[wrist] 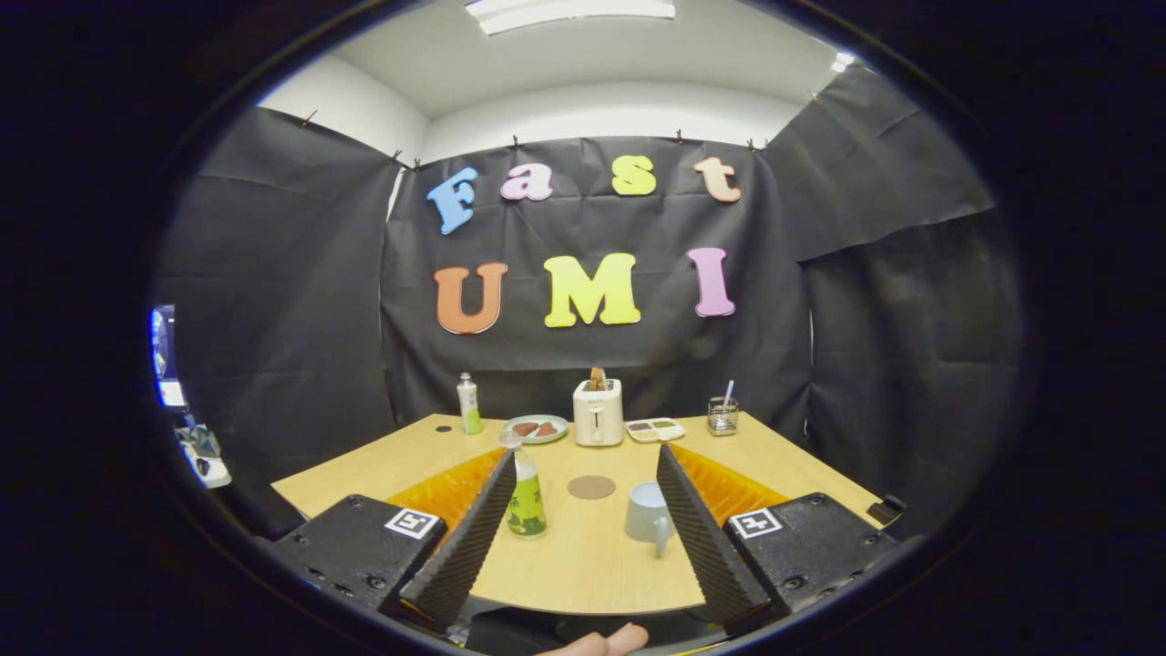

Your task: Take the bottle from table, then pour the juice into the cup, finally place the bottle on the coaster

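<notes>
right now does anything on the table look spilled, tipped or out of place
Nothing stands out. The green-labelled juice bottle and pale blue cup stand upright, with the round brown coaster bare beyond them. The tool is open, its fingers touching nothing.

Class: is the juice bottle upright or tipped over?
Upright: the juice bottle stands on its base, cap up, beside the coaster, between the open fingers.

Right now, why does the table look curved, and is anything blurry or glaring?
In the gripper view the fisheye lens bows the table edges; the ceiling light is blown out with glare; the bottle and cup between the open fingers look fairly sharp; the far toaster is small and softer.
</notes>
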Demonstrator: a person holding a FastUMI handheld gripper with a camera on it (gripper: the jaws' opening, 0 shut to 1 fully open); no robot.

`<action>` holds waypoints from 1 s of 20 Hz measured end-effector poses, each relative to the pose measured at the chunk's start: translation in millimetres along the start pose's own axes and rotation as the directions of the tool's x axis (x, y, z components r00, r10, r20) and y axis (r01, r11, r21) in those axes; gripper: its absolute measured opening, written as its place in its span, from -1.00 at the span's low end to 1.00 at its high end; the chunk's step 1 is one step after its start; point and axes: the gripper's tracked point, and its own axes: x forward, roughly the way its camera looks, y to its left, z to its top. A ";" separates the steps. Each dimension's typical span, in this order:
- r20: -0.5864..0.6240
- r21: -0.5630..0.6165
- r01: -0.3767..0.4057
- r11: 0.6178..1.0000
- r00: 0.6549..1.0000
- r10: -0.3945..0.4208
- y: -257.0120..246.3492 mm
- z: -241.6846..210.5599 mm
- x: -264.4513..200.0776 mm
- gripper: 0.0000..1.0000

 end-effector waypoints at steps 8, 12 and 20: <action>-0.009 0.000 -0.004 1.000 1.000 0.004 3.3 -3.9 0.3 1.00; -0.016 0.003 -0.005 1.000 1.000 0.005 5.9 -8.5 3.3 1.00; -0.055 0.045 0.004 0.999 0.998 -0.001 11.3 -21.0 20.7 1.00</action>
